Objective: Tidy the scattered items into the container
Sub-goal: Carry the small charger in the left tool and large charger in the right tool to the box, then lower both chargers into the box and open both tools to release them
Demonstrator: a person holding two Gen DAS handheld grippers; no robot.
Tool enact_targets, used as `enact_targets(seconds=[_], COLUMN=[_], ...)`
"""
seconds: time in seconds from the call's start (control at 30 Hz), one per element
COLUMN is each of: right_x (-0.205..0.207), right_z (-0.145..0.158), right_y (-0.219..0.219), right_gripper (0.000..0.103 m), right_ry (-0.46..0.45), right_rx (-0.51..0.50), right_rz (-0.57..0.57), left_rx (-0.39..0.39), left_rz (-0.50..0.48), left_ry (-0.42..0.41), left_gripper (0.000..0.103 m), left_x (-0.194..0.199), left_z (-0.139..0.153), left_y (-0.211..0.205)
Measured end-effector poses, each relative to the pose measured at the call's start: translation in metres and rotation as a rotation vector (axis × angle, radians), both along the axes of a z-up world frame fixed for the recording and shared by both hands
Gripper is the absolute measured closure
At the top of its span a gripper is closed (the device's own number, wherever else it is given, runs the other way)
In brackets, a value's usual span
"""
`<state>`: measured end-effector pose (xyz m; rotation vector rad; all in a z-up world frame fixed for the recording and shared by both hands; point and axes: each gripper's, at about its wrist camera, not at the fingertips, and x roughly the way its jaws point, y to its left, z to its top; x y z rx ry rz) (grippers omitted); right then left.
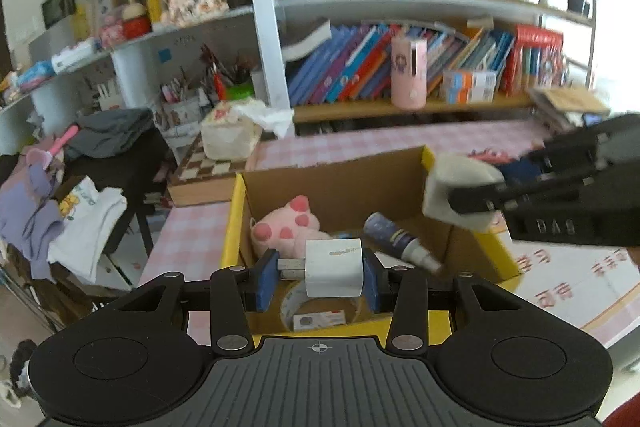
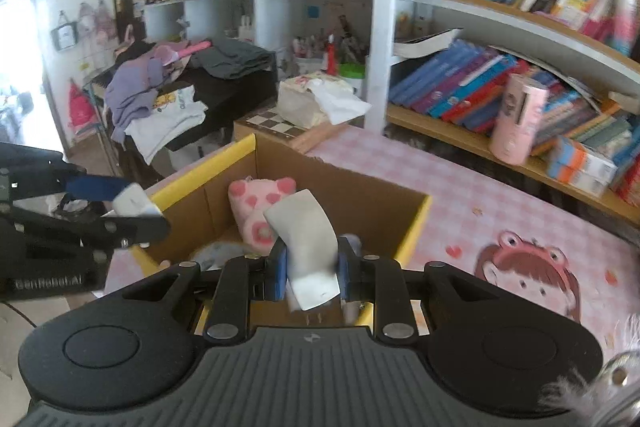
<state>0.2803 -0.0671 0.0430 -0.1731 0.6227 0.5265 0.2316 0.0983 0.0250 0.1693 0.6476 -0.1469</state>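
A cardboard box [image 1: 234,219] with yellow flaps stands on the pink checked table, also seen in the right wrist view [image 2: 416,227]. In it lie a pink plush toy [image 1: 288,223], a dark spray bottle [image 1: 400,239] and a tape roll [image 1: 296,301]. My left gripper [image 1: 320,277] is shut on a white cube charger [image 1: 334,273], above the box's near edge. My right gripper [image 2: 312,273] is shut on a white rounded slab [image 2: 310,243], over the box's near right rim. Each gripper shows in the other's view: the right [image 1: 472,201], the left [image 2: 128,205].
Bookshelves [image 1: 400,107] packed with books run behind the table, with a pink cylinder [image 1: 408,73] on the lower board. A chessboard [image 1: 204,171] carrying a tissue box [image 1: 230,137] sits beyond the box. Clothes [image 1: 80,211] pile on a black stand at left. A cartoon mat [image 2: 528,267] lies to the right.
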Motion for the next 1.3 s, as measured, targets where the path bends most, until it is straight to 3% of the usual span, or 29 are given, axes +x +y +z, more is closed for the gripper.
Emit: enact_targets(seconds=[0.23,0.37,0.5,0.83,1.03,1.1,1.17,1.3], right_x=[0.071,0.105,0.123,0.147,0.149,0.147,0.143,0.133], right_z=[-0.023,-0.039,-0.052,-0.069,-0.072,-0.069,-0.061,-0.043], right_y=[0.021,0.035,0.047,0.065,0.063,0.06,0.056,0.045], right_gripper=[0.08,0.08,0.08,0.079,0.077,0.064,0.061,0.057], right_ry=[0.108,0.185,0.228,0.273,0.276,0.266,0.244,0.202], right_rx=[-0.076,-0.108,-0.158,-0.233,-0.225,-0.204,-0.17,-0.126], right_rz=[0.075,0.111,0.161,0.199,0.185,0.181,0.175,0.137], left_rx=[-0.008,0.026,0.073,0.096,0.086,0.083,0.068,0.048], left_rz=[-0.006,-0.015,-0.04,-0.042,-0.019,-0.014,-0.006,0.005], left_ry=[0.14,0.218,0.285,0.395,0.38,0.354,0.324,0.262], left_gripper=[0.062,0.062,0.062,0.061,0.058,0.058,0.052,0.052], left_x=[0.049,0.07,0.087,0.112,0.109,0.106,0.102,0.091], left_z=[-0.027,-0.046,-0.058,-0.075,-0.073,-0.068,-0.063,-0.048], left_y=[0.003,0.001,-0.005,-0.014,-0.014,-0.015,-0.014,-0.016])
